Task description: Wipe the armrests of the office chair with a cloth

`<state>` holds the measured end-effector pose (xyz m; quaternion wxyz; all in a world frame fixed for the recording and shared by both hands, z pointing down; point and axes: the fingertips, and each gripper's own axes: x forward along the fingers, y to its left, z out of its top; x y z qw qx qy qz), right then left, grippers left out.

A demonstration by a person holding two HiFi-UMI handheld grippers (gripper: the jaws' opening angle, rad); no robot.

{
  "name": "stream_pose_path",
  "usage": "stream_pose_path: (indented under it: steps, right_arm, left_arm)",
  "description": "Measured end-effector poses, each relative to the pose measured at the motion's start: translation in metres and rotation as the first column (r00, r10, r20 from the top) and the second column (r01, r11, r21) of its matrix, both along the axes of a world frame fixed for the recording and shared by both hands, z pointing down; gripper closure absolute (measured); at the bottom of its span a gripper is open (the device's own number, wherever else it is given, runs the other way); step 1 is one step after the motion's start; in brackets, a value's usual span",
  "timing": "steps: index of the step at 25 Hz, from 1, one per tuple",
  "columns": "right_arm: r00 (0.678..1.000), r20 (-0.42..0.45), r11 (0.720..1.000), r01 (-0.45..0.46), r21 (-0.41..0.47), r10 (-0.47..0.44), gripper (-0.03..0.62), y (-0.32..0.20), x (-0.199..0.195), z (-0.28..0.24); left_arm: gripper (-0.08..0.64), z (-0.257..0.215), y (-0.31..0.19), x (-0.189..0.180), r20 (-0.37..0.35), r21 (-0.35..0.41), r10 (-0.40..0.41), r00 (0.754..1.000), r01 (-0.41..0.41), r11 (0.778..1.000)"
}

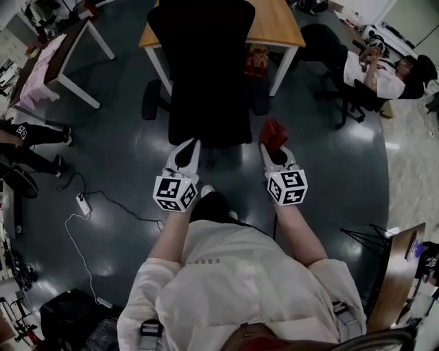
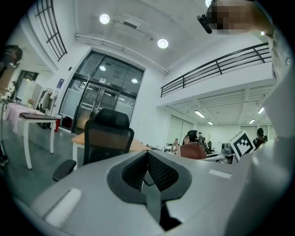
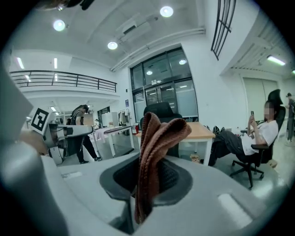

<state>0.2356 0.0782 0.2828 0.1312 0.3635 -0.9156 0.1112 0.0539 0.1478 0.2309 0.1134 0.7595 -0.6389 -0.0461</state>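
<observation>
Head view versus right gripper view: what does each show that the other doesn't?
Only the head view shows the floor power strip and the person's white top. Only the right gripper view shows the ceiling lights and balcony railing. Both show the right gripper, tongs clamped on the brown cloth, the black office chair and the wooden table.

Open-plan office. Black mesh-backed swivel office chair [image 1: 206, 62] ahead of left gripper [image 1: 190, 144], light wooden white-legged desk [image 1: 274, 24] beyond it. Person [image 1: 374, 74] seated in a black chair, well off to the right of right gripper [image 1: 269, 147]. Tall glazed wall [image 2: 101, 92], black-railed mezzanine [image 2: 216, 67], dark glossy floor [image 1: 123, 158].
</observation>
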Motion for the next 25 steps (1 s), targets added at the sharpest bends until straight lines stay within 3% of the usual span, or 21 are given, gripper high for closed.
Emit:
stream_pose_path:
  steps: [7,14,20,25]
  right_arm:
    - [0.998,-0.045,0.996,0.037,0.078,-0.033,0.543,0.049,-0.015,-0.014]
    - [0.994,-0.109,0.982,0.002,0.191,0.019,0.543,0.114,-0.019,-0.022]
    - [0.987,-0.161,0.980,0.006,0.200,0.027,0.543,0.168,-0.031,-0.022]
    - [0.991,-0.135,0.987,0.015,0.159,0.007,0.543,0.219,-0.042,-0.017]
  left_arm:
    - [0.543,0.003,0.045,-0.014,0.009,-0.007,-0.017,1.000,0.017,1.000]
    - [0.543,0.017,0.112,-0.027,-0.022,-0.018,0.010,1.000,-0.010,1.000]
    - [0.543,0.012,0.178,-0.048,0.019,-0.021,0.023,1.000,-0.022,1.000]
    - [0.543,0.013,0.218,-0.055,0.026,-0.024,0.023,0.999,-0.022,0.999]
